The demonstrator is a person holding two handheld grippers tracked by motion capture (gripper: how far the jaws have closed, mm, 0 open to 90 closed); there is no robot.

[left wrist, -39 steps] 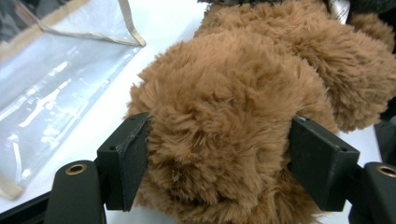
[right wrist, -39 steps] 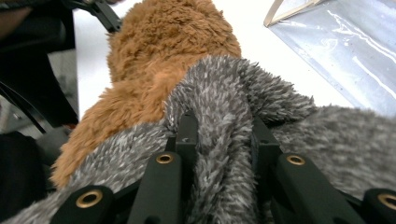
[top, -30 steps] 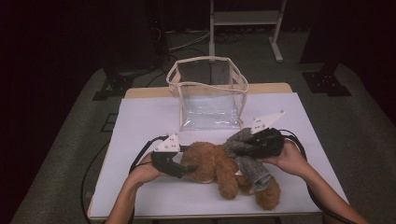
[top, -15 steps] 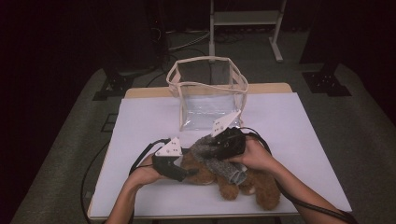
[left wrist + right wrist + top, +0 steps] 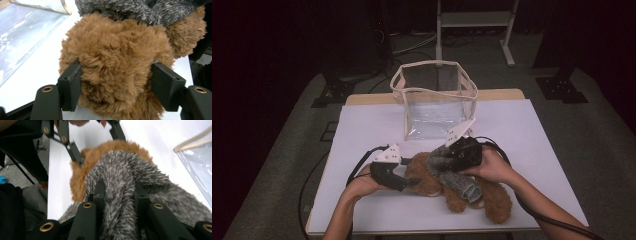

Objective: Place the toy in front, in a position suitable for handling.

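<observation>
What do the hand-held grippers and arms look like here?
Each hand-held gripper, left and right, is black, with a pale three-cornered dotted plate on top, a trailing black cable and brass-coloured rivets on the black linkage. Jaw pads are blocky. Forearms are bare, no sleeves or gloves.

Dark lab or studio: white-topped table (image 5: pixel 522 130), equipment stand (image 5: pixel 474 20), floor cables (image 5: pixel 412 42).

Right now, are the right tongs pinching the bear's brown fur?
No, the right tongs are closed on a fold of the grey fuzzy garment over the brown teddy bear.
</observation>
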